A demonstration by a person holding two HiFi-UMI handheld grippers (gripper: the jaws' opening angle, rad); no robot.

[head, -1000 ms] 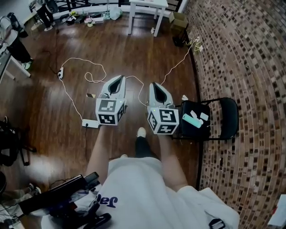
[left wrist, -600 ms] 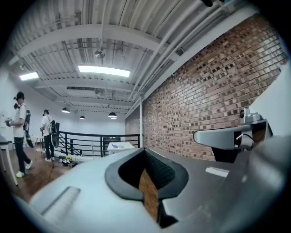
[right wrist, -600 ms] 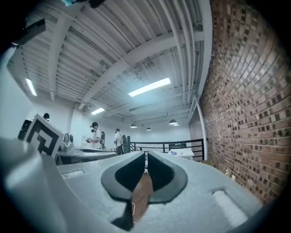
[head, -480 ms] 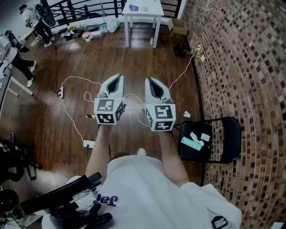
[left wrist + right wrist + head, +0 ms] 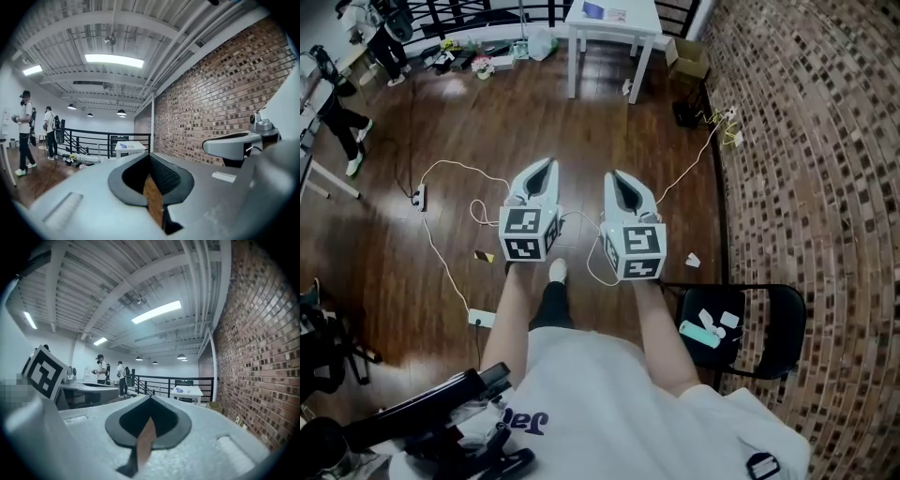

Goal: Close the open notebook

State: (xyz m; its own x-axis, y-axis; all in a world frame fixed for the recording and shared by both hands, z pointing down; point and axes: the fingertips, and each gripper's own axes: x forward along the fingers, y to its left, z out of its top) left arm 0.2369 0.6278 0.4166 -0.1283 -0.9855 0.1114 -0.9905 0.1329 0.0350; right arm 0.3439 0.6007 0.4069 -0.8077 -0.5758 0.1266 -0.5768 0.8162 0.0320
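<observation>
A dark wood floor (image 5: 412, 131) runs along a brick wall (image 5: 825, 141) toward a white worktop (image 5: 639, 19) at the far end. The left tongs (image 5: 546, 167) and right tongs (image 5: 617, 178) are held out side by side, roughly level. Each pair is closed with nothing between the jaws, as both gripper views show.

Over the last second the folding chair (image 5: 780, 330) has slipped from just beside the right tongs to behind them and off to the right, and the worktop has drawn somewhat nearer ahead. The person is walking toward it.

The notebook cannot be picked out for certain. A flat bluish item (image 5: 592, 9) on that worktop, well ahead of both tongs, may be it. So this is the approach only; closing has not begun, and the tongs must open or push once there.
</observation>
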